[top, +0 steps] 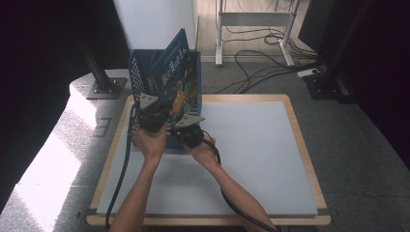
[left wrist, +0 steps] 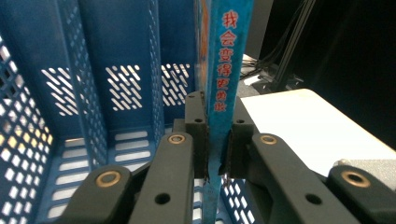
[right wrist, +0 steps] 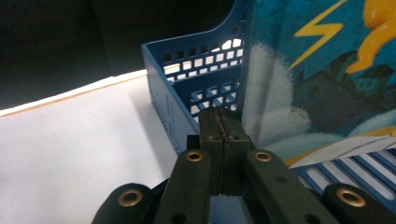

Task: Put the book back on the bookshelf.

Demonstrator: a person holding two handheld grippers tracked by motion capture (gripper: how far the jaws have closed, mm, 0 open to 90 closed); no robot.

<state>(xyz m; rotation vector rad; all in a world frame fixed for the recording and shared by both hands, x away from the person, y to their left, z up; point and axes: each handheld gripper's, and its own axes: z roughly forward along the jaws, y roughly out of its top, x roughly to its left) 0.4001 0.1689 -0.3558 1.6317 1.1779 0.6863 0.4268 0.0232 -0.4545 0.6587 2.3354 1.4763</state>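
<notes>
1 blue illustrated hardcover book (top: 175, 79) stood upright in 1 blue perforated plastic file rack (left wrist: 93, 93) on white table (top: 251, 154), left gripper (left wrist: 214, 149) clamped its spine, right gripper (right wrist: 225, 140) jaws pressed together, empty

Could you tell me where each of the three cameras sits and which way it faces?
High view: fixed above the person's side, looking forward and down on the table; both forearms, left gripper and right gripper show.
Left gripper view: rides the left gripper, looking along its jaws clamped on the book spine, into the blue file rack.
Right gripper view: rides the right gripper, jaws closed together, facing the rack's side wall.
All three views share the book and rack.
</notes>
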